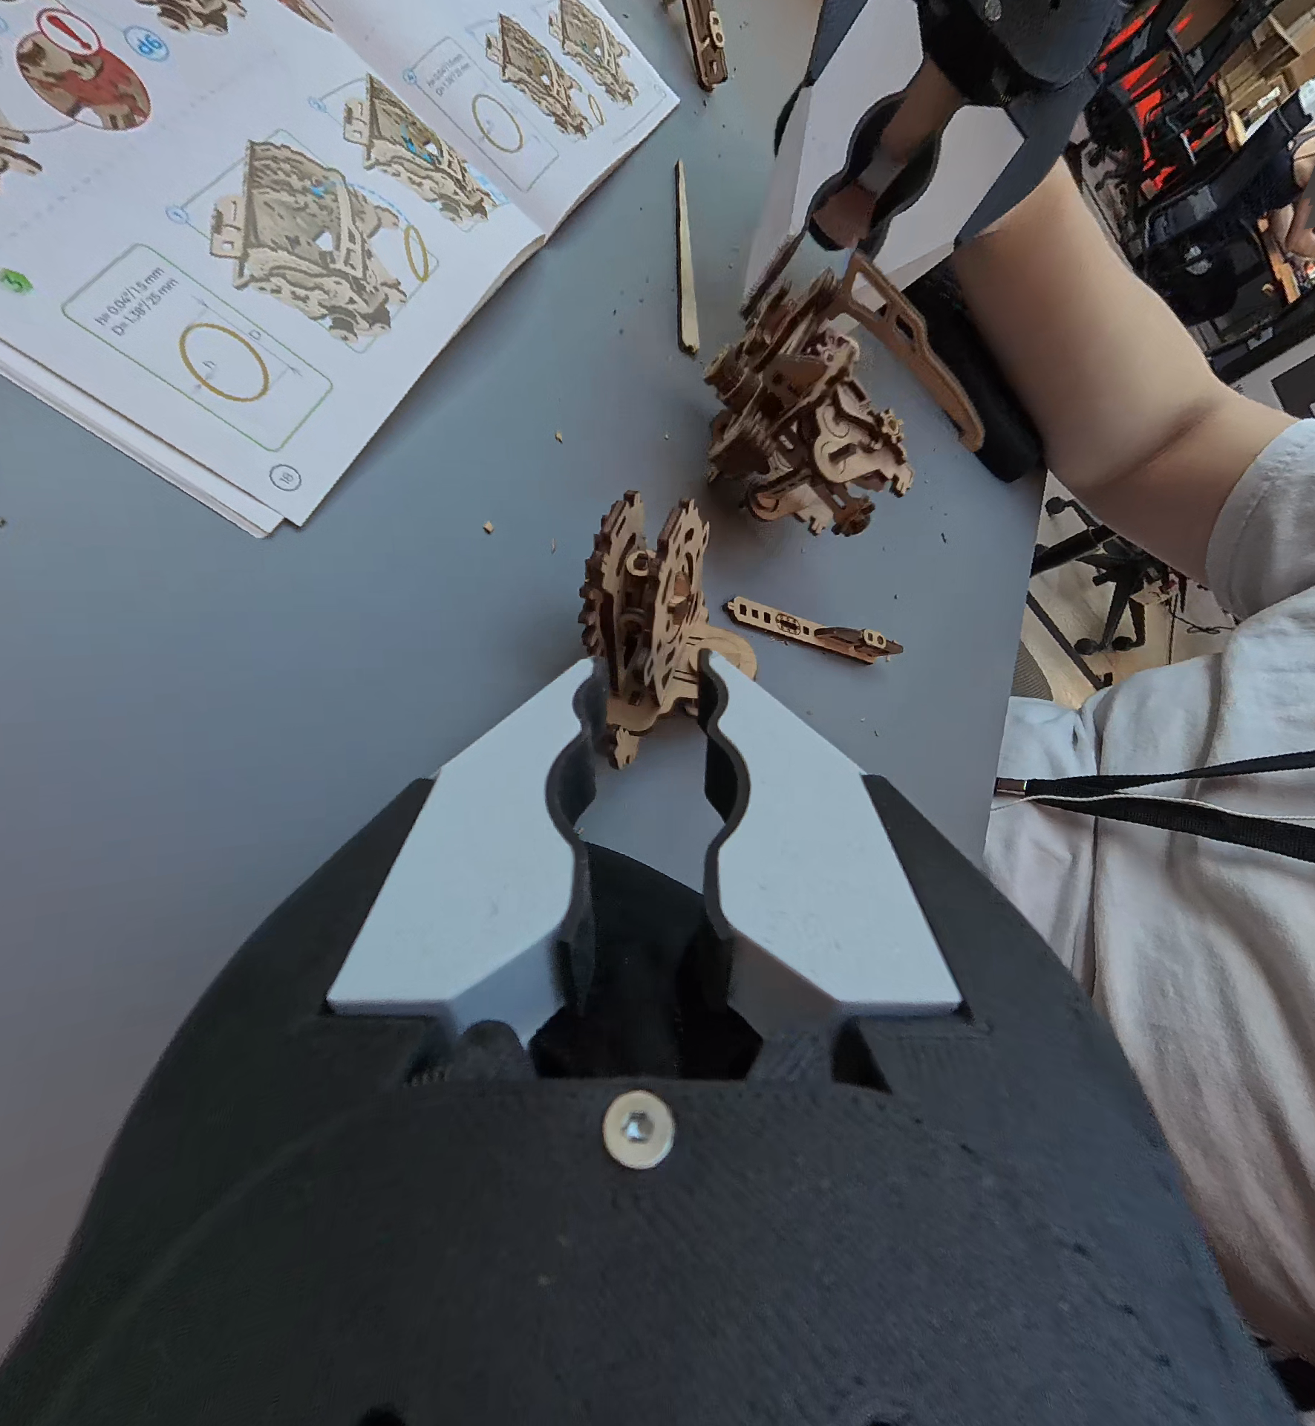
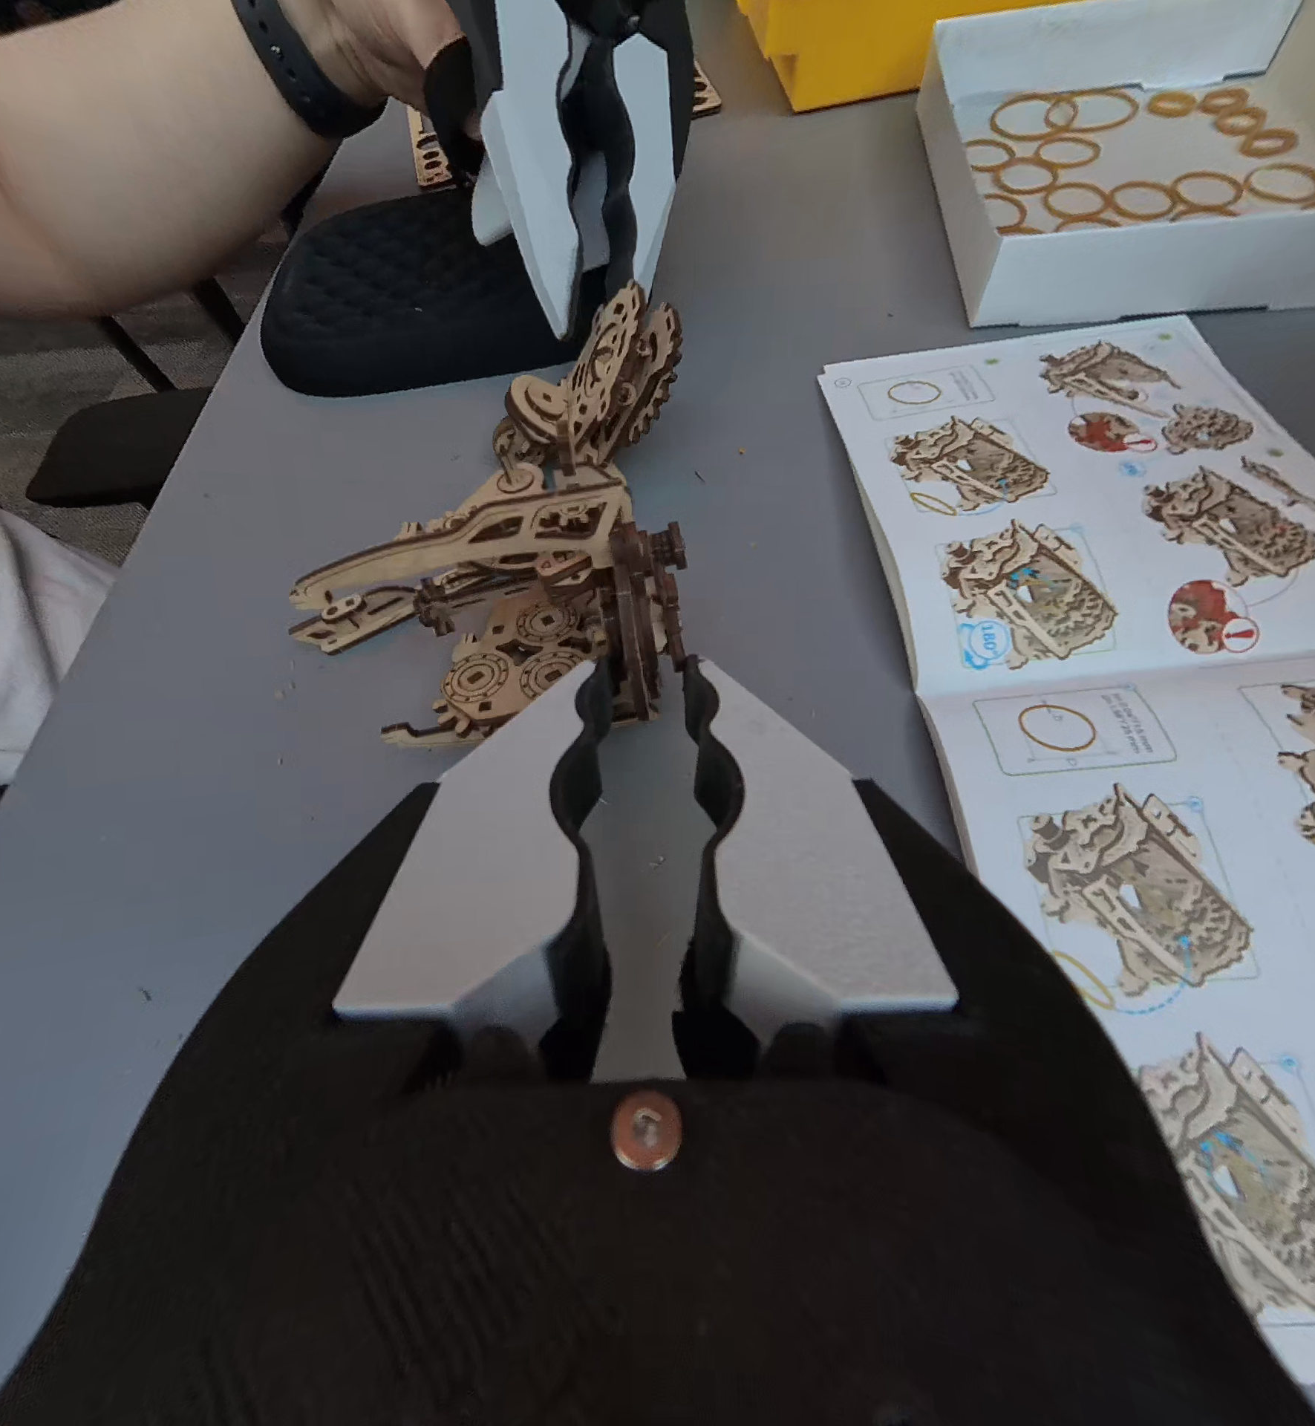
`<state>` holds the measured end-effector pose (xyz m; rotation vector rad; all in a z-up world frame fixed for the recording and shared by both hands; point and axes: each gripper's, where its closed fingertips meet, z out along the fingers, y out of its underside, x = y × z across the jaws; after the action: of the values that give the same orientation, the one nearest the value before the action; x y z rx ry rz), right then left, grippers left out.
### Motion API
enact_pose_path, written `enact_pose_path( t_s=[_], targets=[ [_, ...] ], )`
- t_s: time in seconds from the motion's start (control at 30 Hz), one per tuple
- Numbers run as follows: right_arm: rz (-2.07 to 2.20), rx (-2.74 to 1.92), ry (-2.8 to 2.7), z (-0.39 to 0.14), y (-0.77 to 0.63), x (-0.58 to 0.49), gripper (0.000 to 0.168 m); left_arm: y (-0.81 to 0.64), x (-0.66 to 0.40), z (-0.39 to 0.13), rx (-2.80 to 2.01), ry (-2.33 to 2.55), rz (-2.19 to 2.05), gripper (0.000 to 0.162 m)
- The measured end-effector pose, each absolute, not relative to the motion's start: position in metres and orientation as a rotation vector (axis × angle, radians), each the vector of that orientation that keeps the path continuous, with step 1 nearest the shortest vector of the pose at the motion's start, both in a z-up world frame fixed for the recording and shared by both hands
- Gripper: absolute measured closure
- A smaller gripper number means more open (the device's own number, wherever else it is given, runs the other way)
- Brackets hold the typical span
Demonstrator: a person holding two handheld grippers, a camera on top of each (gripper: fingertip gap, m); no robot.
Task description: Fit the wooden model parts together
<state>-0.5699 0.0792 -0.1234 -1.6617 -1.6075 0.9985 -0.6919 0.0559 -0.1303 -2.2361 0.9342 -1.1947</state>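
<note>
My left gripper is shut on a small wooden gear sub-assembly, two toothed wheels on a light frame, just above the grey table. My right gripper is shut on a dark gear plate of the larger wooden model, which has a long curved lever and rests on the table. In the left wrist view the larger model sits beyond the sub-assembly with a gap between them, and the right gripper is over it. In the right wrist view the left gripper holds the sub-assembly behind the model.
An open instruction booklet lies beside the work area and also shows in the right wrist view. A wooden stick and a small slotted strip lie loose. A white box of rubber rings, a yellow bin and a black pad stand behind. The table edge is close. About 15 cm separates my left fingertips from my right.
</note>
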Motion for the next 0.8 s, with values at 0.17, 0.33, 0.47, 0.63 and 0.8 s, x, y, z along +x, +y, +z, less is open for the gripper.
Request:
enact_pose_path(
  t_s=[0.17,0.33,0.47,0.63,0.8],
  targets=[
    [0.968,-1.897,-1.530,-0.110,0.084,-0.563,0.152,0.061,-0.704,-0.119,-2.190,0.834,-1.161,0.131],
    [0.714,-2.091,-1.592,-0.107,0.090,-0.549,0.152,0.060,-0.714,-0.106,-2.138,0.769,-1.097,0.131],
    [0.551,-2.169,-1.601,-0.106,0.098,-0.549,0.152,0.053,-0.716,-0.108,-2.135,0.787,-1.003,0.131],
    [0.494,-2.246,-1.519,-0.105,0.114,-0.566,0.152,0.049,-0.715,-0.112,-2.146,0.763,-0.945,0.129],
    [0.439,-2.201,-1.516,-0.104,0.126,-0.575,0.152,0.042,-0.709,-0.102,-2.088,0.703,-1.015,0.128]
  ],
)
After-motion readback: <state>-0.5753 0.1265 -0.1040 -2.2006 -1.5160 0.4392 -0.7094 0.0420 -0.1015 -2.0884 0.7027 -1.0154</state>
